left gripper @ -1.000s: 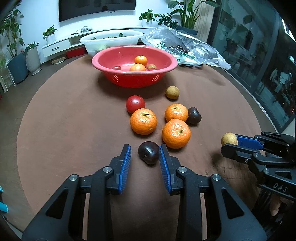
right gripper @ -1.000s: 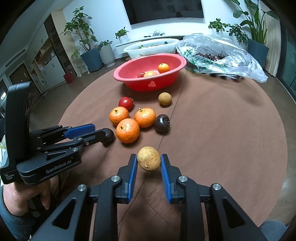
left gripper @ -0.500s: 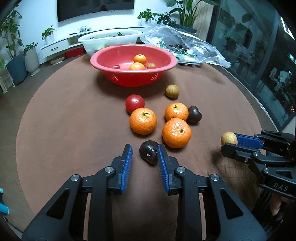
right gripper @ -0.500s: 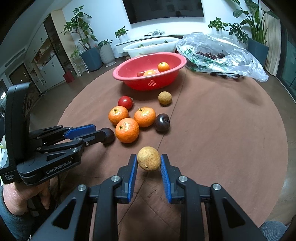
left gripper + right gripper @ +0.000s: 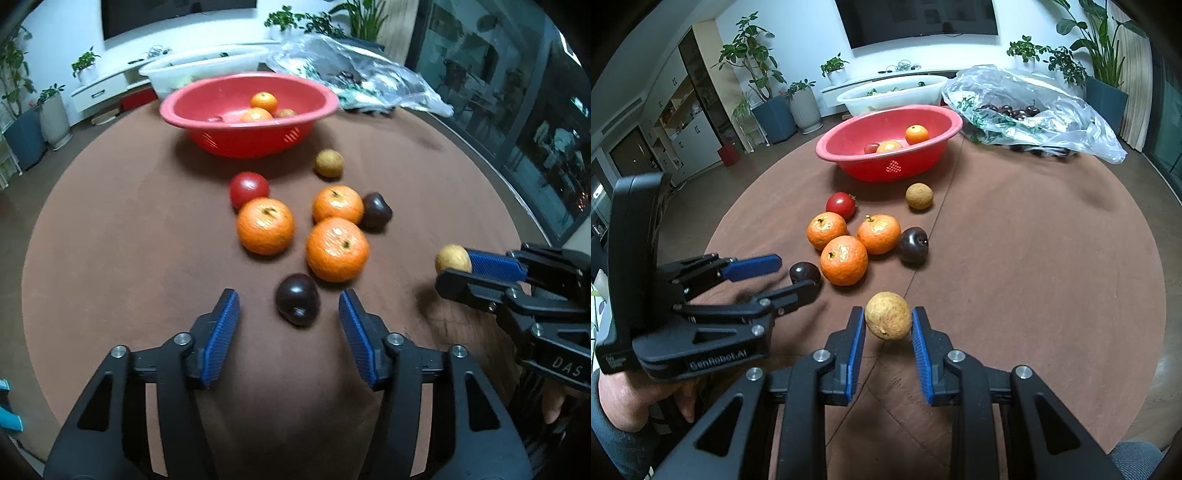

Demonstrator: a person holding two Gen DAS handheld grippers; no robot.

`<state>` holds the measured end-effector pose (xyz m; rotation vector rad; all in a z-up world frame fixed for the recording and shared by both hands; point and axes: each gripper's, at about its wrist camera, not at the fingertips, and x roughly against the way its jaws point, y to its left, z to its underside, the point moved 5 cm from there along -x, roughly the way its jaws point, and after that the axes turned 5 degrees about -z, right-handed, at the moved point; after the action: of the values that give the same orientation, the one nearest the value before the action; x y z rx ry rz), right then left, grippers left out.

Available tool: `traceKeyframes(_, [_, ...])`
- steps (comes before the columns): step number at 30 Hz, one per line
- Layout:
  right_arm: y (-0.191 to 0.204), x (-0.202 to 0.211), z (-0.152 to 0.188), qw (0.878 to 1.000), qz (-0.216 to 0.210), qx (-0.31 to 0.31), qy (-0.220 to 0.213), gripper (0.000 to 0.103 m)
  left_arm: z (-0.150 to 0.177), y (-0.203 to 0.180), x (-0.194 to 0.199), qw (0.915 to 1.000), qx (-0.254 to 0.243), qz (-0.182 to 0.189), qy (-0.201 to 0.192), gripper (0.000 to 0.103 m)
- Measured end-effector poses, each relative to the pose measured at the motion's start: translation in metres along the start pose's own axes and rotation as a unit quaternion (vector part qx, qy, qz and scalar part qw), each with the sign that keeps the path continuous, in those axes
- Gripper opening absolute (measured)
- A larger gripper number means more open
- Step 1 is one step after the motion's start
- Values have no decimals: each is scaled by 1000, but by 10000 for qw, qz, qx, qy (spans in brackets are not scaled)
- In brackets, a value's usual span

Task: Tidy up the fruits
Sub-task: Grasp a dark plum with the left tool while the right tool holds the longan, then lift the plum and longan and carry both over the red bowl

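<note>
Left-wrist view: left claw (image 5: pixel 289 310) with its blue-padded jaws spread apart, having just been opening, and the small dark purple plum (image 5: pixel 297 299) lying between them on the brown round tabletop (image 5: pixel 122 229), touched by neither pad. Right-wrist view: right claw (image 5: pixel 888 326) clamped on a small tan, rough-skinned round fruit (image 5: pixel 887 320), held clear above the tabletop. Beyond the plum lie three loose orange mandarins, the nearest (image 5: pixel 337 249) just beside it, then a red tomato (image 5: pixel 249 189), a second dark plum (image 5: pixel 376 210) and a second tan fruit (image 5: pixel 328 163). Farthest stands the red plastic oval basin (image 5: pixel 207 107), already holding a few fruits, with a crinkled clear plastic bag (image 5: pixel 373 79) behind it. Step in hand, as judged: collecting loose fruit into the basin, one piece gripped, one not secured. Next move calls for closing the left jaws squarely on the plum without nudging the neighbouring mandarin, then carrying both pieces to the basin.
</note>
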<state>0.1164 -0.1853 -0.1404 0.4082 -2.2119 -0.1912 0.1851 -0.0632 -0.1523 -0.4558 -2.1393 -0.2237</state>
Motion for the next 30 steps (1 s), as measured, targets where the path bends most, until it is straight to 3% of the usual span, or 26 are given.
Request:
traceKeyframes(3, [1, -1, 0, 10000, -4, 18, 2, 28, 2, -3, -5, 10000, -30, 35, 55, 32])
traceKeyframes(6, [0, -1, 0, 10000, -1, 8, 5, 28, 1, 0, -9, 10000, 9, 54, 32, 25])
traceKeyframes(15, [2, 2, -3, 10000, 5, 37, -44, 28, 1, 6, -3, 9998, 109, 171, -49, 24])
traceKeyframes(21, [2, 8, -15, 9999, -30, 49, -126, 28, -15, 20, 20, 9989, 274, 162, -340, 24])
traceKeyframes(30, [-3, 19, -82, 9987, -22, 238, -445, 28, -76, 50, 39, 9966, 203, -118, -795, 24])
